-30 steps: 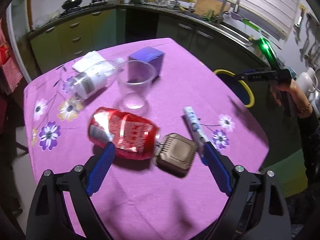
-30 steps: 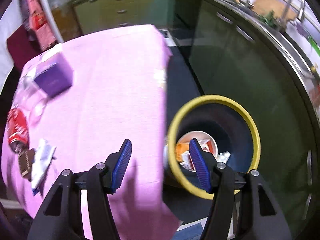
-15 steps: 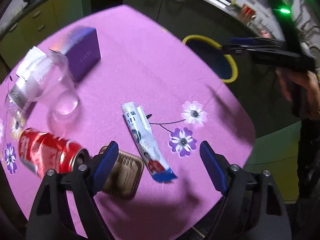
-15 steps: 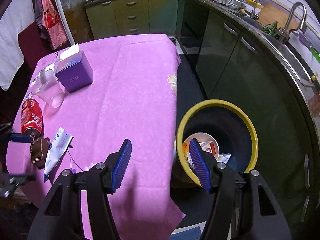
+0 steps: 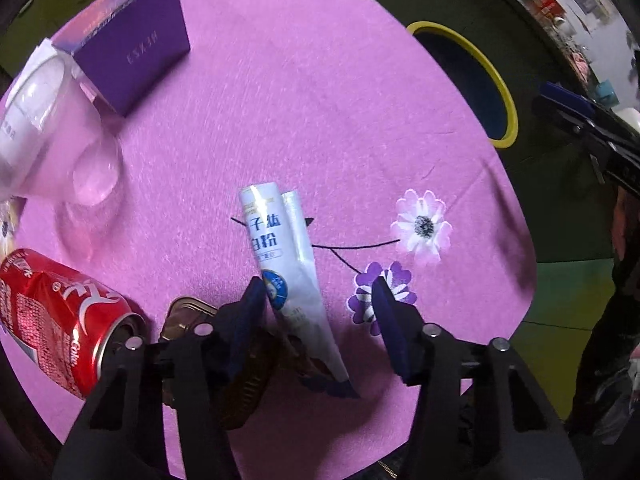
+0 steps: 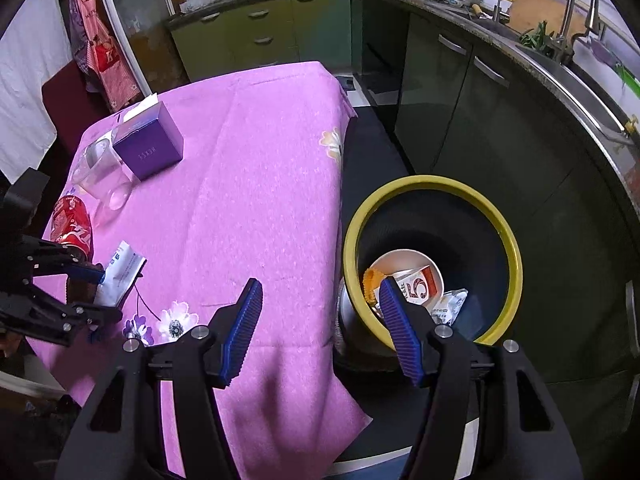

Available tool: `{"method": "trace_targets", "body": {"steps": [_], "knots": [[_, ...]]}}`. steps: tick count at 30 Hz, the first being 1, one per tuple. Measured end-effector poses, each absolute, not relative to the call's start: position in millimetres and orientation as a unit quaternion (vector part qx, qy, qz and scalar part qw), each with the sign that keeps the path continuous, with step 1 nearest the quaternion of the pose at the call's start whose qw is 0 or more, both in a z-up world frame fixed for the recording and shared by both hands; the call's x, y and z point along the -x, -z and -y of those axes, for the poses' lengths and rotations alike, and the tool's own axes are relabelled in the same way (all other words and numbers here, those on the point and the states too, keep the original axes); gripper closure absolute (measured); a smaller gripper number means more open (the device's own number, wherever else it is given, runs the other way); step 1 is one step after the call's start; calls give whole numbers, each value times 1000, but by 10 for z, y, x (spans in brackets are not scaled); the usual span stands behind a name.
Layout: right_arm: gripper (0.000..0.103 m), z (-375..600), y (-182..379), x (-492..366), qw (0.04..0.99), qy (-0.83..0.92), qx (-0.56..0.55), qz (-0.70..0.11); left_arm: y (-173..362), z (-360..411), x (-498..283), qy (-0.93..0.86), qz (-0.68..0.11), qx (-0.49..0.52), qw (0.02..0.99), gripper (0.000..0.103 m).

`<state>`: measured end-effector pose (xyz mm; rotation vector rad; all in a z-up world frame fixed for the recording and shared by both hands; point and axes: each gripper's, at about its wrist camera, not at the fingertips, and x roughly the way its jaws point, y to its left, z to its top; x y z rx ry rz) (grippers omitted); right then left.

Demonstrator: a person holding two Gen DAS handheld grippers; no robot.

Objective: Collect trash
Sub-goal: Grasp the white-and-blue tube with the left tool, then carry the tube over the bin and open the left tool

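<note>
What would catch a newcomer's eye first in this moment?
The bright pink tablecloth fills both views, and on it lies a white and blue wrapper, between the fingers of the left gripper. Beside the table stands a yellow-rimmed bin with trash already inside.

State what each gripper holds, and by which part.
Nothing yet. The left gripper, closing, straddles the white sachet unclamped; the right gripper is empty.

Two matching tools: left gripper (image 5: 320, 316) and right gripper (image 6: 320, 320), black angular plastic frames with triangular cut-outs. Silver round screw heads at the linkage joints. Long flat fingers (image 6: 244, 332) padded in ribbed blue rubber, tapering to narrow tips. Dark sleeve (image 5: 624, 280) at the frame edge.
</note>
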<state>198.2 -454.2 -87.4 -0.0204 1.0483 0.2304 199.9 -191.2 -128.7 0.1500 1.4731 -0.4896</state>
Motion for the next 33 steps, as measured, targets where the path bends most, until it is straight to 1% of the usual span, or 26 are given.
{"method": "trace_targets", "body": {"steps": [1, 2, 4, 6, 9, 14, 16, 23, 26, 29, 33], "knots": [[42, 4551, 882, -1979, 859, -110, 9, -499, 1308, 1905, -2006, 218, -667, -67, 709, 52], [42, 4563, 894, -1972, 859, -111, 7, -500, 1334, 1902, -2007, 215, -671, -66, 707, 58], [42, 4579, 909, -1962, 859, -112, 5, -500, 1338, 1898, -2002, 214, -668, -70, 709, 65], [42, 4591, 918, -1950, 859, -112, 3, -499, 1361, 1926, -1995, 217, -670, -70, 706, 78], [42, 4616, 920, -1940, 860, -111, -1, -499, 1368, 1967, -1977, 226, -667, -76, 706, 85], [42, 4687, 911, -1918, 862, -105, -7, -496, 1319, 2130, -1899, 246, -656, -92, 707, 86], [42, 4733, 892, -1896, 864, -100, -9, -493, 1213, 2219, -1867, 258, -644, -101, 713, 86], [42, 5088, 777, -1745, 875, -63, -22, -479, 640, 2739, -1978, 313, -585, -116, 739, 86], [42, 5317, 757, -1619, 879, -41, -36, -473, 428, 3193, -2093, 354, -551, -117, 746, 86], [42, 5555, 783, -1485, 880, -22, -52, -471, 394, 3665, -2339, 380, -533, -113, 748, 85], [42, 5832, 879, -1331, 877, -5, -75, -474, 612, 4230, -2625, 384, -516, -131, 754, 85]]}}
